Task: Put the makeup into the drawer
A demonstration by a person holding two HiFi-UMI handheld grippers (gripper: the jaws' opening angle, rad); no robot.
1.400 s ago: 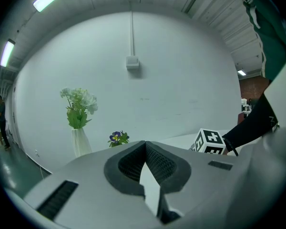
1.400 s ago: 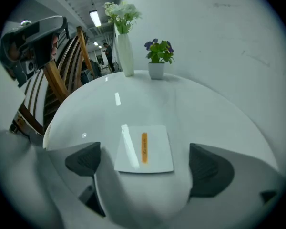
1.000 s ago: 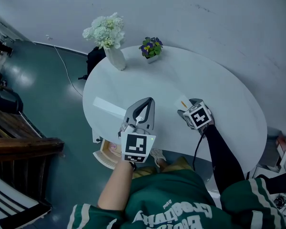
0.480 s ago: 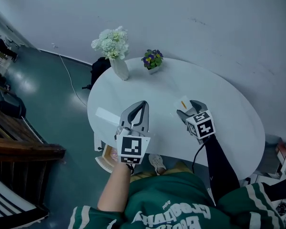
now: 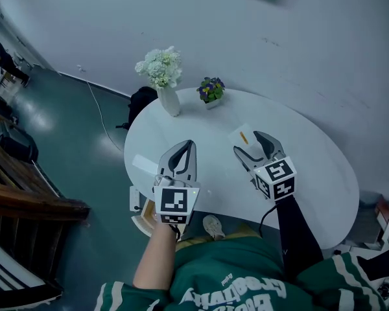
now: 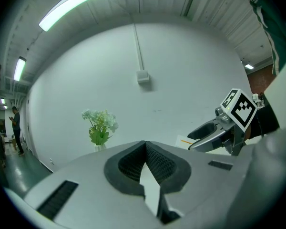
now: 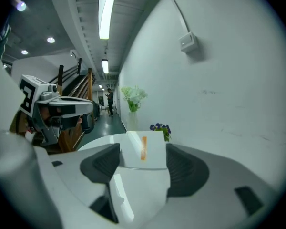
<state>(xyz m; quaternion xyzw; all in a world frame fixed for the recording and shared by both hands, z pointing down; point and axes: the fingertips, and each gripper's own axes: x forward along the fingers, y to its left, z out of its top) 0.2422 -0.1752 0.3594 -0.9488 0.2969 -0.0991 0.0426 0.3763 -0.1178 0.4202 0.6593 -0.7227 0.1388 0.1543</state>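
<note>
Right gripper (image 5: 248, 142) clamping makeup box (image 5: 241, 135) over table (image 5: 311, 167): box showing white, flat, 1 orange stripe. Left gripper (image 5: 183, 149) hovering closed, carrying nothing. Drawer (image 5: 142, 214) sitting open below table edge.

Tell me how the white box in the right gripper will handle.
The white box looks light, probably stiff: flat faces, straight edges, held between the wide-set jaws of the right gripper. Its smooth faces might slip. Flat-sided, it shouldn't roll.

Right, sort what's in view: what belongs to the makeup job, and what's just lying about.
Job:
- white makeup box, clamped in the right gripper
- open drawer under the table edge
- left gripper, shut and empty

Lying about:
- vase of white flowers
- potted purple flowers
</note>
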